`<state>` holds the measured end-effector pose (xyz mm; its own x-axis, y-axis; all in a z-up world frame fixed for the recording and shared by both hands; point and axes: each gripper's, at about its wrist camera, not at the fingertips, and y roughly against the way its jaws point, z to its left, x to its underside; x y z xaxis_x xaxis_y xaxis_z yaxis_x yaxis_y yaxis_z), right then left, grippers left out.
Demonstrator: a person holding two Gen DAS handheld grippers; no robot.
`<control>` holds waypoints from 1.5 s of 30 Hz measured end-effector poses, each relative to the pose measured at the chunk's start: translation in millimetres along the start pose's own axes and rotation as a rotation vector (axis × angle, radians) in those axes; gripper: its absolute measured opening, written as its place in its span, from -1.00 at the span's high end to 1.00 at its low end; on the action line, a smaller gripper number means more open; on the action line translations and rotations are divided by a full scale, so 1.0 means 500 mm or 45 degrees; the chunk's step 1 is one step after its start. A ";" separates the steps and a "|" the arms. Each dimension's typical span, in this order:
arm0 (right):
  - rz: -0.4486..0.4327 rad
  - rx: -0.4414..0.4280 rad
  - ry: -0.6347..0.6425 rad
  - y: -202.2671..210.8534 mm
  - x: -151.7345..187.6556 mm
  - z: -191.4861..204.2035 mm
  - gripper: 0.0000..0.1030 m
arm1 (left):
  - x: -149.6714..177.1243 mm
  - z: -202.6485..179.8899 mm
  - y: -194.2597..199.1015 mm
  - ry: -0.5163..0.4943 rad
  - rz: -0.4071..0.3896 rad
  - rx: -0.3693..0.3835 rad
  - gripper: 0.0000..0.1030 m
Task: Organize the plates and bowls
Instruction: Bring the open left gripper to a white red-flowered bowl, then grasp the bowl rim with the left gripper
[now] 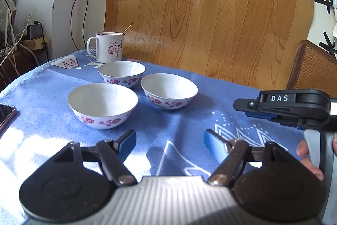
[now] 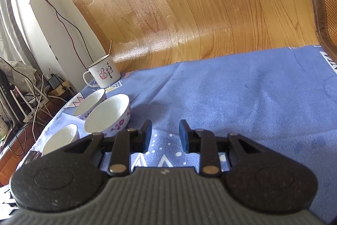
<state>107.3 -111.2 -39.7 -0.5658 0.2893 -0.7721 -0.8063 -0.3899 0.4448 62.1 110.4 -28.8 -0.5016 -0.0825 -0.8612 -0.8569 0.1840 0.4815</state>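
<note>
Beyond the left gripper's (image 1: 169,139) empty jaws, three bowls (image 1: 102,105).

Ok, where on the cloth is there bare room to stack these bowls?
Free: the blue cloth right of the three bowls, up to the chair, and the strip between the nearest bowl and the left gripper. Crowded: the far-left corner, with the other two bowls, the mug and a phone at the left edge.

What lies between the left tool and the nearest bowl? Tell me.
Only bare blue cloth. In the left wrist view, nothing stands between the open left tool and the nearest bowl.
</note>
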 end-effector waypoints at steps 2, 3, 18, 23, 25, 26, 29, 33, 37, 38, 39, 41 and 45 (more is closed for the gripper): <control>-0.006 0.005 0.012 0.001 0.002 0.003 0.38 | 0.000 0.000 0.000 0.001 -0.001 0.003 -0.42; -0.008 0.006 0.018 0.001 0.002 0.004 0.38 | 0.000 0.000 0.000 0.001 -0.003 0.004 -0.42; 0.035 -0.142 -0.048 0.023 -0.006 0.018 0.38 | -0.048 0.077 0.080 0.079 -0.039 0.015 -0.55; 0.133 -0.284 -0.029 0.037 -0.004 0.081 0.38 | -0.109 0.181 0.117 0.101 0.016 -0.119 -0.38; 0.165 -0.300 0.018 0.031 0.002 0.114 0.38 | -0.123 0.211 0.106 0.127 0.049 -0.108 -0.36; 0.183 -0.312 0.028 0.024 0.005 0.128 0.38 | -0.128 0.220 0.094 0.134 0.074 -0.101 -0.35; 0.260 -0.351 0.028 -0.014 0.002 0.166 0.38 | -0.139 0.233 0.053 0.137 0.142 -0.070 -0.28; 0.319 -0.327 0.086 -0.075 -0.012 0.222 0.44 | -0.144 0.242 -0.011 0.150 0.244 -0.094 -0.03; 0.436 -0.310 0.056 -0.137 -0.002 0.236 0.59 | -0.135 0.262 -0.049 0.246 0.330 -0.065 0.25; 0.458 -0.300 0.039 -0.151 0.003 0.237 0.61 | -0.130 0.263 -0.056 0.250 0.348 -0.063 0.33; 0.473 -0.299 0.020 -0.161 0.007 0.235 0.64 | -0.124 0.262 -0.061 0.253 0.367 -0.057 0.50; 0.494 -0.304 -0.001 -0.168 0.011 0.235 0.70 | -0.113 0.260 -0.063 0.271 0.386 -0.027 0.72; 0.482 -0.280 0.024 -0.143 0.015 0.237 0.79 | -0.107 0.243 -0.041 0.273 0.353 -0.043 0.79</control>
<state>140.3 22.5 -23.3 -0.8097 0.0751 -0.5820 -0.4855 -0.6430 0.5924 120.8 230.3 -12.3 -0.7264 -0.2385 -0.6446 -0.6861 0.1962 0.7006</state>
